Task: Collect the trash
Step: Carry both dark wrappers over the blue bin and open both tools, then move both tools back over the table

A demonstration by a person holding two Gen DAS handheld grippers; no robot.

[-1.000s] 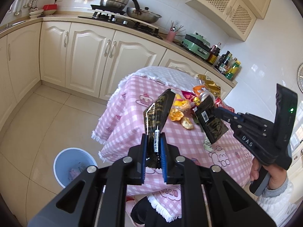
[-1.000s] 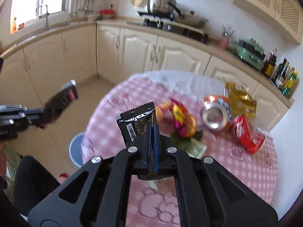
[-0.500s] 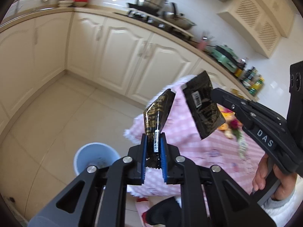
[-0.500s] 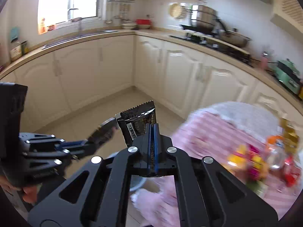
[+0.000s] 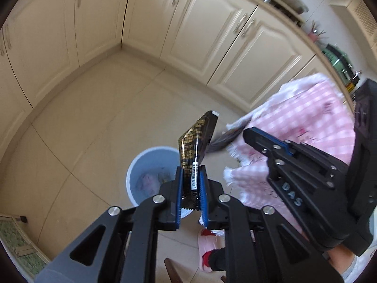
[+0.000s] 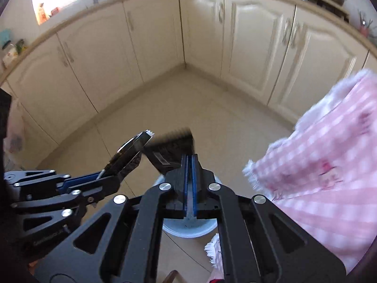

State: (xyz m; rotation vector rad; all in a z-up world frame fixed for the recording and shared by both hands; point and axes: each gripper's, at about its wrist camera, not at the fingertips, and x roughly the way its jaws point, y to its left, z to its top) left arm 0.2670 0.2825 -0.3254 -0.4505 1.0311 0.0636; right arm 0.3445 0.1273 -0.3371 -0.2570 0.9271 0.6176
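Observation:
My left gripper (image 5: 191, 181) is shut on a black and gold snack wrapper (image 5: 196, 142) and holds it above a light blue trash bin (image 5: 146, 167) on the floor. My right gripper (image 6: 189, 165) is shut on a second black wrapper (image 6: 172, 148), blurred, right over the same bin (image 6: 188, 230), which is mostly hidden under the fingers. In the right wrist view the left gripper (image 6: 103, 179) sits just to the left with its wrapper (image 6: 129, 152). In the left wrist view the right gripper (image 5: 249, 134) sits to the right, with its wrapper (image 5: 222, 141) blurred.
The bin holds some crumpled trash (image 5: 150, 180). The table's pink checked cloth (image 5: 304, 127) hangs at the right, also in the right wrist view (image 6: 329, 165). Cream cabinets (image 5: 212, 30) line the back walls. A pink slipper (image 5: 207, 247) is on the tiled floor below.
Both grippers have swung away from the table and down toward the floor with their wrappers still held. The bin has come in under them; the table trash has left the view.

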